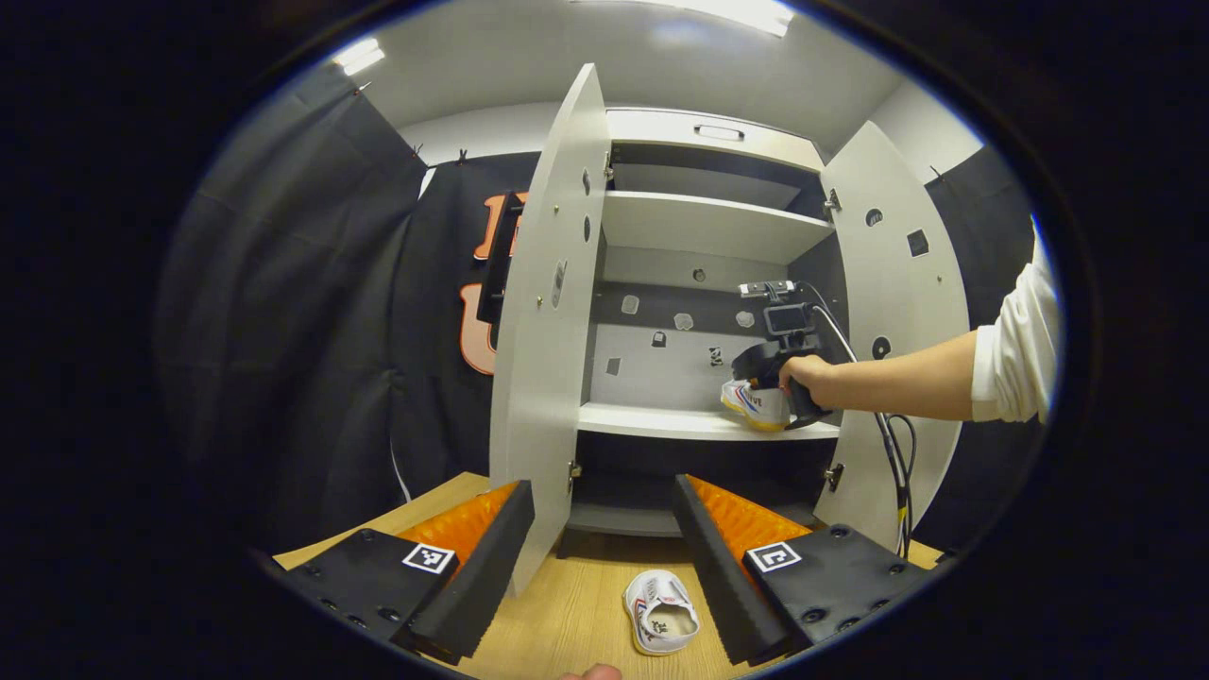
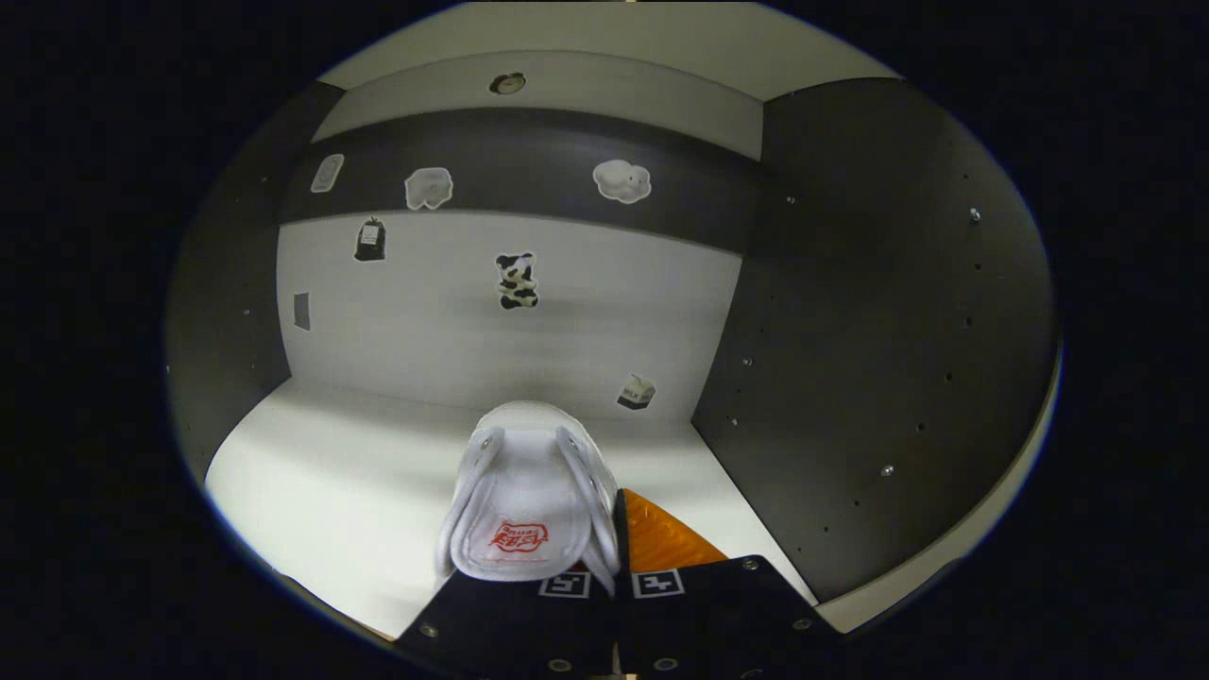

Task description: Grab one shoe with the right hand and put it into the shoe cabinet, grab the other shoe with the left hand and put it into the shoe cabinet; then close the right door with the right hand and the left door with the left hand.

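Observation:
A white shoe [image 1: 661, 612] lies on the wooden surface in front of the shoe cabinet [image 1: 704, 227], below and between the spread fingers of my open left gripper [image 1: 602, 491]. A person's hand holds my right gripper [image 1: 789, 378] inside the cabinet, at the right end of the middle shelf [image 1: 652, 420]. It grips the other white shoe [image 1: 756, 404], which rests on or just above that shelf. In the right gripper view that shoe [image 2: 529, 501] sits toe-forward over the shelf [image 2: 331, 472], with my right gripper [image 2: 604, 515] shut on its side wall.
Both cabinet doors stand wide open, the left door [image 1: 548, 331] and the right door [image 1: 897, 312]. A cable [image 1: 893, 453] hangs from the right gripper past the right door. The cabinet's dark side wall [image 2: 869, 331] is close on the shoe's right.

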### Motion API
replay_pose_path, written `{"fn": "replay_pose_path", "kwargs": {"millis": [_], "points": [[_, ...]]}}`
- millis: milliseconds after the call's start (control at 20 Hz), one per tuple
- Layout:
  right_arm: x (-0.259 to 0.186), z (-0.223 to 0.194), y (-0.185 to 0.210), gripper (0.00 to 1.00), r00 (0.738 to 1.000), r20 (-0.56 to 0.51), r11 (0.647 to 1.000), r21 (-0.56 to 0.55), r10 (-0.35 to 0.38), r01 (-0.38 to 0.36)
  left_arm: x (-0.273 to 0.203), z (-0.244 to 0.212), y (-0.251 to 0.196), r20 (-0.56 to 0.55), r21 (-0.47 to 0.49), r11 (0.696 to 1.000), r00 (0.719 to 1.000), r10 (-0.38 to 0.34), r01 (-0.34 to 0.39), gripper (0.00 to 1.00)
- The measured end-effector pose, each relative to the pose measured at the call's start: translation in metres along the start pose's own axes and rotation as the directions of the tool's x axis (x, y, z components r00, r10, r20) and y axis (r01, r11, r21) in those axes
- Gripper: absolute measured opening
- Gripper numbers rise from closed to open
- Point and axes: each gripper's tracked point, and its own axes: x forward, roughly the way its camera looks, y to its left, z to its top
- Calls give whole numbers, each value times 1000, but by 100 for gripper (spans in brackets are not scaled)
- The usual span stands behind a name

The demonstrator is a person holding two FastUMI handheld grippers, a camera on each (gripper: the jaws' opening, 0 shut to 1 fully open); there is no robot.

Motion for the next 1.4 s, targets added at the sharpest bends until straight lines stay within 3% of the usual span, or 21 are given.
{"fn": "replay_pose_path", "kwargs": {"millis": [150,250,400,550,600,750,950,1100,1200,1400], "points": [[8,-10,5,7,998,-53,1000,5,23,-23,4,-1,8,-2,-8,1000,1000,15,-15,96],[6,-8,7,13,998,-47,999,2,32,-32,9,0,8,1,-2,1000,1000,14,-14,96],[-9,-3,9,18,997,-32,998,-6,65,-65,15,1,2,10,5,1000,1000,-7,6,99],[-34,-1,7,17,994,-18,994,-20,107,-107,18,0,-11,12,2,999,999,-43,43,96],[-45,0,6,22,992,-5,992,-17,124,-124,20,0,-15,13,2,998,998,-56,56,96],[-86,16,-1,21,982,87,986,-13,169,-169,24,0,-31,15,5,995,995,-98,98,97],[-160,34,-9,30,940,237,969,-18,244,-247,28,0,-47,15,-2,990,989,-144,144,99],[-210,34,-24,57,904,330,954,30,271,-297,30,-1,-54,7,-11,987,987,-159,159,96],[-241,23,-35,70,883,375,946,45,282,-322,30,-3,-57,0,-8,986,986,-164,164,99],[-287,-23,-54,84,853,436,928,95,288,-361,30,-10,-64,-15,5,985,985,-173,173,99]]}}
